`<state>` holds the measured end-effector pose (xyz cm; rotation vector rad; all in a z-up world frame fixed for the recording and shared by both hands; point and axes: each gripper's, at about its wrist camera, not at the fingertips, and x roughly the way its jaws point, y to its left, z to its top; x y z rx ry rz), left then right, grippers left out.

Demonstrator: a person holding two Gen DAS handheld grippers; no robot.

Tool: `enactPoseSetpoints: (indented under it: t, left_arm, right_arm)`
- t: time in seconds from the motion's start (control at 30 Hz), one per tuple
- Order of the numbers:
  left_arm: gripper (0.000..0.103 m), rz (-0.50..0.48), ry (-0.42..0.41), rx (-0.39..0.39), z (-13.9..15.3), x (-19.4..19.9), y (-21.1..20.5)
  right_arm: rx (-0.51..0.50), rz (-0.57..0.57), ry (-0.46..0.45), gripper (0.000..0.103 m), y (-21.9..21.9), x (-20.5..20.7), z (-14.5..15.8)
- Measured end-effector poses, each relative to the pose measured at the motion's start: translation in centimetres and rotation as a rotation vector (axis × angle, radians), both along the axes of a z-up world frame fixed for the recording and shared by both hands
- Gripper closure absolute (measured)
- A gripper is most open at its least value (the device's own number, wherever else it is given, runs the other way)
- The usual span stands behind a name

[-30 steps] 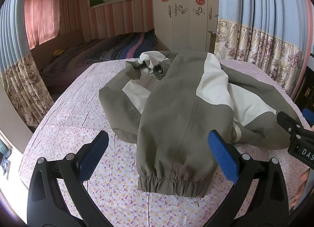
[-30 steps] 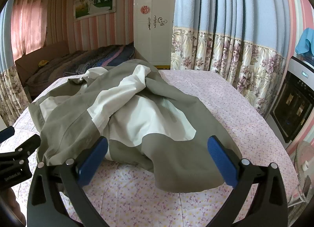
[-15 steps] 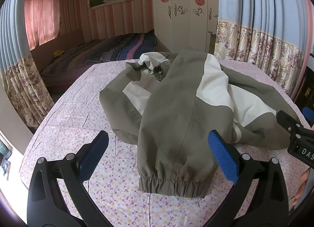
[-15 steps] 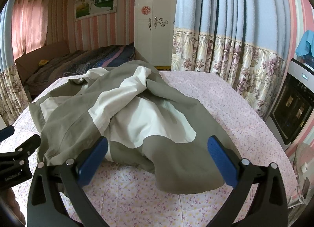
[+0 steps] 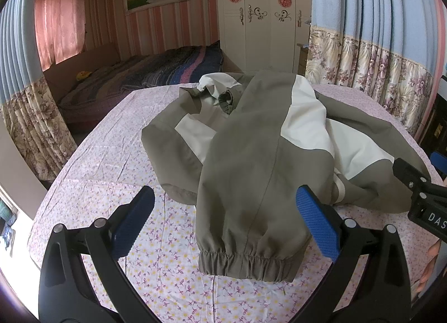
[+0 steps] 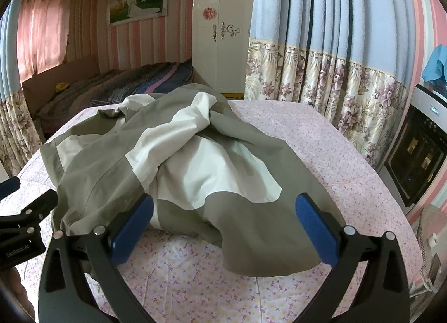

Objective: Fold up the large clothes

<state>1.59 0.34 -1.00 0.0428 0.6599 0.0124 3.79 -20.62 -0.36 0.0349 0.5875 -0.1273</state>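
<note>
jacket: one [image 5: 251, 161], heaped mid-table
sleeve cuffs: two, one [image 5: 245, 263] toward the near edge, one [image 5: 227, 98] toward the far edge
tongs: two, left [image 5: 223, 225] and right [image 6: 223, 228], each spread wide
table: one [image 5: 111, 155]

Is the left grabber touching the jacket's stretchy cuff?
Apart. In the left wrist view, the left gripper is open, its blue pads held either side above the sleeve, and the elastic cuff lies flat on the flowered sheet, ungrasped.
</note>
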Motion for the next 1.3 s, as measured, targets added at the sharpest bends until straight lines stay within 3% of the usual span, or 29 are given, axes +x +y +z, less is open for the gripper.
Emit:
enactPoseSetpoints:
  t: [0.63,0.9,1.07,1.3]
  left_arm:
    - [0.003,0.003,0.011,0.004,-0.5,0.4,0.4]
    - [0.003,-0.019,-0.016,0.018,-0.8,0.8,1.5]
    - [0.003,0.006,-0.032,0.04,-0.2,1.8,3.0]
    - [0.003,0.036,-0.009,0.003,0.7,5.1,5.4]
  right_arm:
    - [0.004,0.005,0.006,0.002,0.1,0.1,-0.4]
    - [0.077,0.113,-0.001,0.002,-1.1,0.7,-1.3]
    - [0.006,0.126,0.038,0.002,-1.6,2.0,-1.8]
    - [0.041,0.178,0.023,0.002,-1.2,4.4,-0.3]
